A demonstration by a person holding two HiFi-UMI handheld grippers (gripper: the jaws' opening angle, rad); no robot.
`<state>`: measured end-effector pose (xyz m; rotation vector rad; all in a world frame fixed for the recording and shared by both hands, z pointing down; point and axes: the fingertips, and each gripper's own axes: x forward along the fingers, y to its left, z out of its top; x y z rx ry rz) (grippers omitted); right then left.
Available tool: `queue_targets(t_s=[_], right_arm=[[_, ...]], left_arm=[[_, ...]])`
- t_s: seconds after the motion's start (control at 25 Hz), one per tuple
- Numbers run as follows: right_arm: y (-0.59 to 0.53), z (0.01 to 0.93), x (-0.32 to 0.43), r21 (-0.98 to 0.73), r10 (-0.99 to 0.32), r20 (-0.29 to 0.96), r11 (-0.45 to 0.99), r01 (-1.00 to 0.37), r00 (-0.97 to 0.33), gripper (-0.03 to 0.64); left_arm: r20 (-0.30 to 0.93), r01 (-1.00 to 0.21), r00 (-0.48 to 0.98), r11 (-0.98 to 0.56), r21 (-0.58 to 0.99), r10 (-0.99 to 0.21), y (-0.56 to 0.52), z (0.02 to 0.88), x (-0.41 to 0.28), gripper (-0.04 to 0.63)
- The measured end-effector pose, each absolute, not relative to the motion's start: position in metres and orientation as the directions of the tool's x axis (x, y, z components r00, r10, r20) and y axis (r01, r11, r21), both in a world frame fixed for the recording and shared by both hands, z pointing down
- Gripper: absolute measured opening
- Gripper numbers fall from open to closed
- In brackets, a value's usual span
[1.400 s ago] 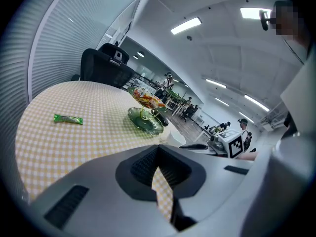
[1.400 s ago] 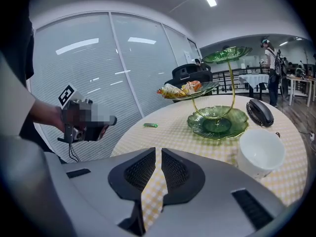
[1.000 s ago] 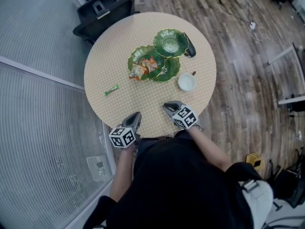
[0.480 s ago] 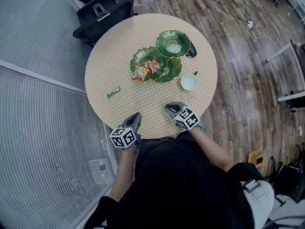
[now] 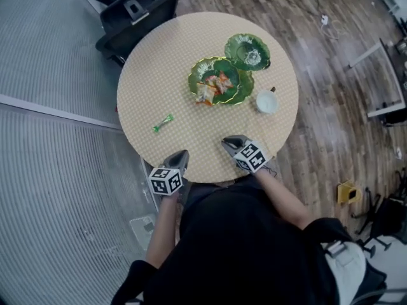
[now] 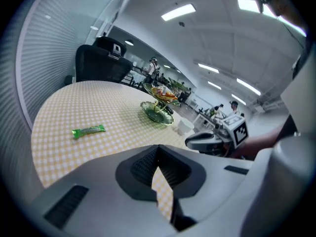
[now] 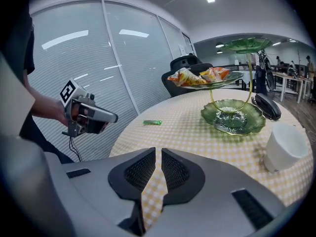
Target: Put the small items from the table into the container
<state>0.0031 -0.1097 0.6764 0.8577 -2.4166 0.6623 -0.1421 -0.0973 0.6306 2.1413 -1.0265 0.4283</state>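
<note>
Your left gripper (image 5: 180,155) is closed on nothing and your right gripper (image 5: 230,142) is a narrow slit apart, also empty, both at the table's (image 5: 152,62) near edge, while the green candy (image 5: 163,122) lies left of the tiered green dish (image 5: 219,81), well apart.

Chair (image 5: 152,16) partly beyond top edge
</note>
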Motion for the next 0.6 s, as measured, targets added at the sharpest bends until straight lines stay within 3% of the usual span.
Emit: queue_targets(t_s=[0.2,0.44,0.6], right_arm=[[-0.104,0.687,-0.044,-0.266,-0.459,0.606,0.653,-0.709,-0.650,0.055],[-0.097,0.700,-0.083,-0.263,-0.485,0.635,0.597,-0.758,-0.602,0.055],[-0.095,0.707,-0.094,-0.242,-0.499,0.656,0.572,-0.784,-0.567,0.055]], left_arm=[[0.668,-0.757,0.598,-0.587,0.287,-0.443,-0.117,0.650,-0.199,0.003],[0.725,-0.692,0.576,-0.698,0.185,-0.378,-0.155,0.670,-0.248,0.011],[0.772,-0.651,0.536,-0.750,0.121,-0.341,-0.184,0.690,-0.268,0.129]])
